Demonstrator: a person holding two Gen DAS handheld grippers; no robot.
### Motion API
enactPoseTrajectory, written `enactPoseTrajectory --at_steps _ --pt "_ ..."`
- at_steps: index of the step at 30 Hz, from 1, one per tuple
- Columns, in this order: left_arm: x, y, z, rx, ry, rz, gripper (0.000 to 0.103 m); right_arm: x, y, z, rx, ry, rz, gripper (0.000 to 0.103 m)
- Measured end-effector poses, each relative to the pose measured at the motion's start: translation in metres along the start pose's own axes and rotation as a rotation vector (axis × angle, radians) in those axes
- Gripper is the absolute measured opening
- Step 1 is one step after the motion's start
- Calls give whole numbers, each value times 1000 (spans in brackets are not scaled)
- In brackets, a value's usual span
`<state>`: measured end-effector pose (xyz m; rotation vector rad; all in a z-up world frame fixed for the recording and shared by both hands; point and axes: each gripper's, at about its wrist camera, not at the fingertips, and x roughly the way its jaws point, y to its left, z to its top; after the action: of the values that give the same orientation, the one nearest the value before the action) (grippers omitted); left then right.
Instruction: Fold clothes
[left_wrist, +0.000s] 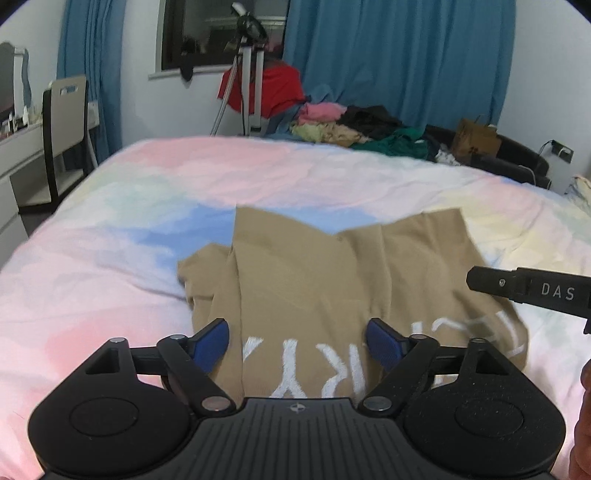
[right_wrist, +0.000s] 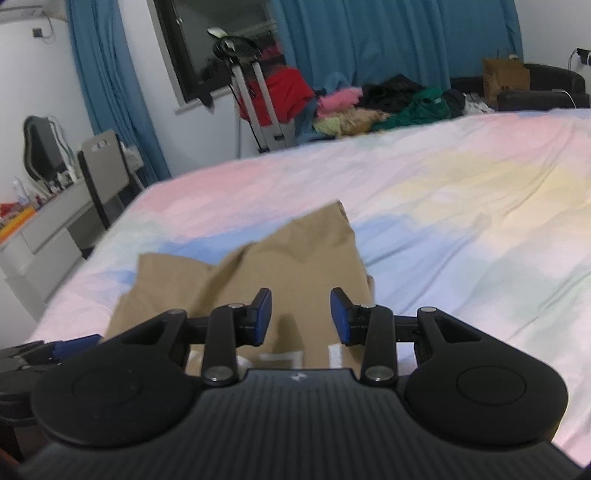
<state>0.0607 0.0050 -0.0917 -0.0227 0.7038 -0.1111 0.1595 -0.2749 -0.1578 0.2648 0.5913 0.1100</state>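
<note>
A tan garment (left_wrist: 325, 266) with white lettering lies partly folded on the near half of the bed (left_wrist: 110, 229), whose cover is patched in pink, blue and pale yellow. One sleeve or flap of the garment bulges out on its left edge in the left wrist view, and the far edge forms two raised corners with a dip between them. The left tool (left_wrist: 297, 341) hangs just above the garment's near, lettered end with its blue pads spread wide and nothing between them. The right tool (right_wrist: 301, 317) hovers over the garment's right part, its pads likewise apart and gripping nothing; its black finger reaches in over the garment's right edge in the left wrist view. Beyond the bed's far edge sits a heap of mixed clothes (left_wrist: 354, 129), near a tripod (left_wrist: 247, 81) and blue curtains (left_wrist: 399, 55).
</note>
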Motion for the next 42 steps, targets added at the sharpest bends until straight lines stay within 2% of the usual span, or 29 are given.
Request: enactPoseTrajectory --at_steps 5,11,15,18,22,25,28,32,35,36,37,39,42 --pt "-2 17 -2 -128 39 -51 86 33 -8 -15 23 115 -3 38" --pt "-38 54 -11 -426 81 -221 86 31 -12 -18 64 115 8 38" --pt "-54 70 -21 -545 95 -311 87 32 -15 -18 93 114 12 38" --pt "-50 79 -30 -636 122 -353 87 30 -15 -18 100 111 8 38" --pt "-13 84 -45 -793 219 -435 87 30 -14 -18 107 107 -1 38" --pt "9 91 -54 -913 236 -431 84 31 -14 -18 120 106 -3 38" --pt "25 95 -59 -994 234 -438 77 30 -14 -18 125 106 -5 38" --pt "28 96 -53 -1000 189 -428 51 29 -14 -18 129 100 -5 38" --pt "22 92 -48 -954 144 -429 31 20 -20 -12 191 76 42 43" --pt "19 91 -45 -936 124 -433 27 16 -24 -9 225 64 70 51" --pt "17 89 -43 -921 105 -439 26 11 -27 -7 259 53 98 69" --pt "11 87 -39 -909 70 -460 23 1 -33 -2 332 29 159 91" --pt "8 86 -35 -914 38 -478 22 -12 -42 -2 525 61 342 94"
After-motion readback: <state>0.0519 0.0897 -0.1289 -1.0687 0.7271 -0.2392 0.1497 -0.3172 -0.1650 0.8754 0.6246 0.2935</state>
